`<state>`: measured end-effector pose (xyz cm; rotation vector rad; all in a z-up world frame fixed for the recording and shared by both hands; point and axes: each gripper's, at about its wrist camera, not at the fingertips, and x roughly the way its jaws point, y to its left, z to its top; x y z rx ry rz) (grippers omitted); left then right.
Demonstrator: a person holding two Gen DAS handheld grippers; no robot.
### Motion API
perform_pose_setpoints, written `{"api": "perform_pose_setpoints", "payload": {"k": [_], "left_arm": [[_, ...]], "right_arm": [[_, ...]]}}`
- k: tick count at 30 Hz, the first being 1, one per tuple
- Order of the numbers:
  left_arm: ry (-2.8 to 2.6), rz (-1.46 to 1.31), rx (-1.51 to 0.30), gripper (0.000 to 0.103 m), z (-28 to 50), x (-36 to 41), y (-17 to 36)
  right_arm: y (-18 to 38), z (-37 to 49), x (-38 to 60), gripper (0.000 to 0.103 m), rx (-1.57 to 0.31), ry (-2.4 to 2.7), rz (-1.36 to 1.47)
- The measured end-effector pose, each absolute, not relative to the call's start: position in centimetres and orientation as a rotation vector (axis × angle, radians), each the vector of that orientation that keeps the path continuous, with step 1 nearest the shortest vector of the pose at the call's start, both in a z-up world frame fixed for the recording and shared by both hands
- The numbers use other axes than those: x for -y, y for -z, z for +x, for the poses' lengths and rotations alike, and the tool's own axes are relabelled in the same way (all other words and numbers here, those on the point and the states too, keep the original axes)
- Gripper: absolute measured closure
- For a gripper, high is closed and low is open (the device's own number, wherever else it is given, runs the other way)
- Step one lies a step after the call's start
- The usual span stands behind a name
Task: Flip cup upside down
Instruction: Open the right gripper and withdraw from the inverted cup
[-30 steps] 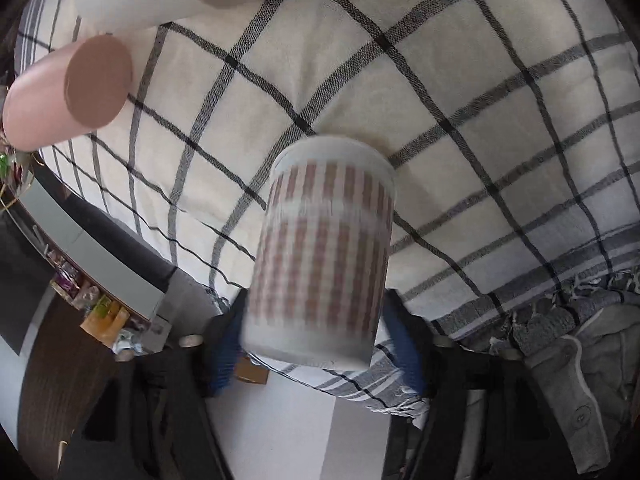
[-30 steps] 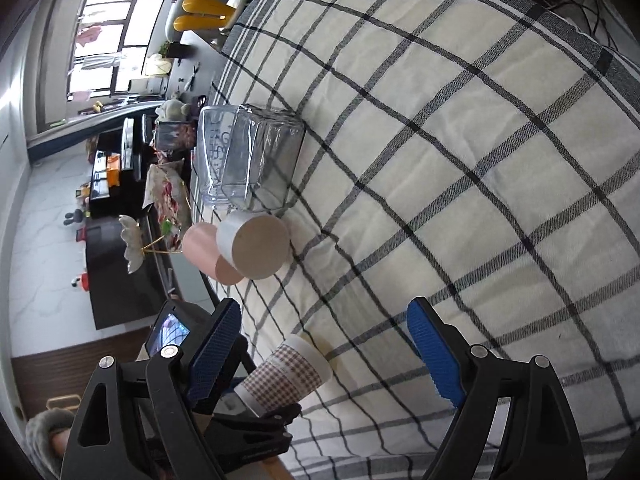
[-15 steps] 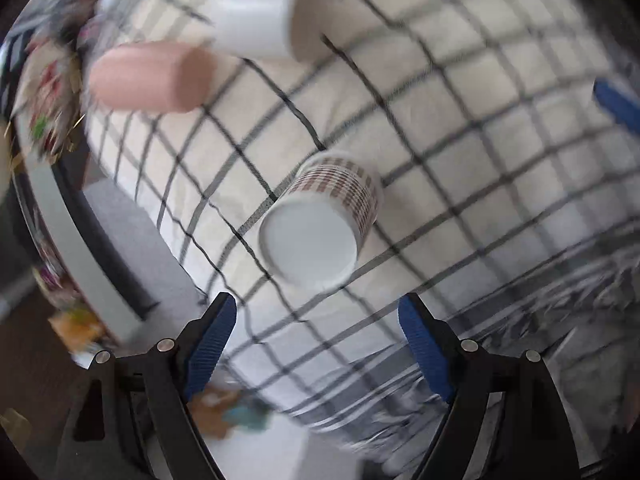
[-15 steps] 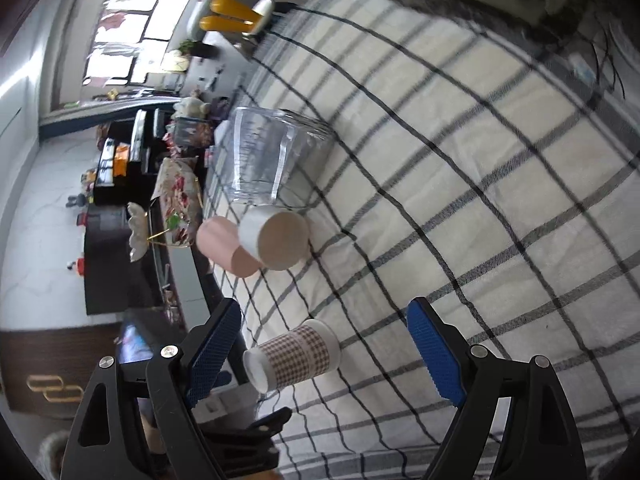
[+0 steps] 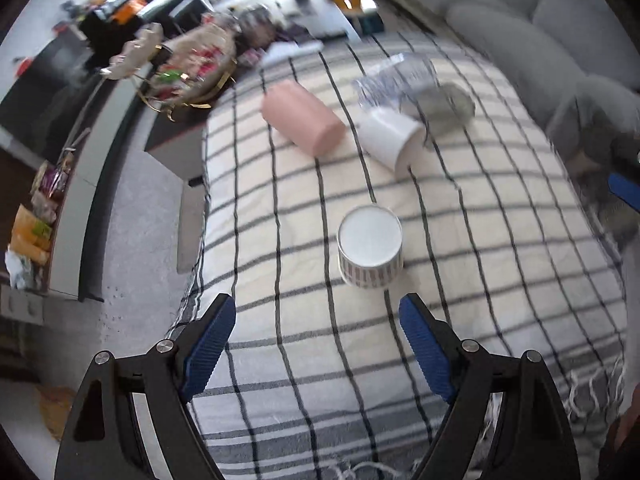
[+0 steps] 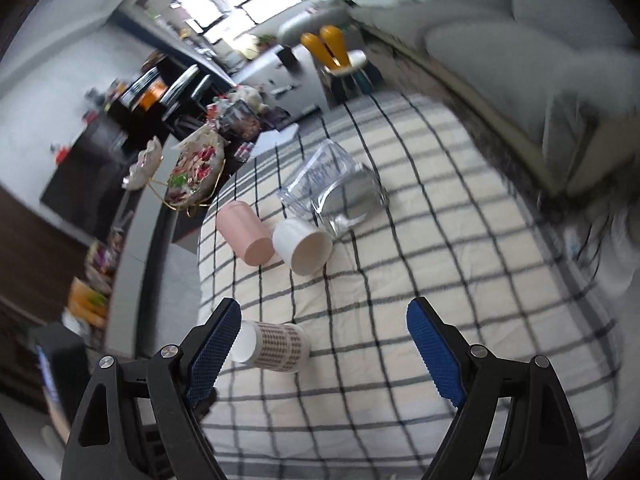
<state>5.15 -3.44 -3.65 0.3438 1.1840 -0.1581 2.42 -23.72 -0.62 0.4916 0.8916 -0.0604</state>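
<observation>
A white paper cup with a brown check pattern (image 5: 370, 254) stands on the checked cloth with its closed white base facing up. My left gripper (image 5: 316, 344) is open and empty, pulled back just short of it. The cup also shows in the right wrist view (image 6: 276, 346), by the left finger. My right gripper (image 6: 324, 348) is open and empty above the cloth.
A pink cup (image 5: 302, 118) and a white cup (image 5: 394, 142) lie on their sides farther back, with a clear plastic jug (image 5: 408, 82) behind them. The cloth's left edge (image 5: 204, 216) drops to the floor. A grey sofa (image 6: 520, 40) lies beyond.
My left gripper let go of the checked cup and drew back. The cup now stands base up on the cloth. Both cameras tilted up toward the room.
</observation>
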Motion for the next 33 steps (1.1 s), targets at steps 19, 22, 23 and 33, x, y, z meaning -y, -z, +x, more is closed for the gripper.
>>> {"api": "perform_pose_setpoints", "payload": {"k": [19, 22, 23, 33], "left_arm": [[0.112, 0.024, -0.782, 0.009, -0.6, -1.4, 2.6], [0.112, 0.014, -0.734, 0.007, -1.4, -1.3, 2.2], [0.112, 0.018, -0.725, 0.007, -1.6, -1.1, 2.1], [0.102, 0.008, -0.662, 0.003, -2.5, -0.7, 2.9]], "right_arm": [[-2.2, -3.3, 17.0, 0.003, -0.518, 0.247, 0.036], [-2.1, -4.4, 16.3, 0.002, -0.449, 0.286, -0.023], [-2.1, -4.6, 16.2, 0.002, -0.435, 0.294, -0.036], [-0.8, -4.9, 16.9, 0.001, -0.468, 0.314, -0.045]]}}
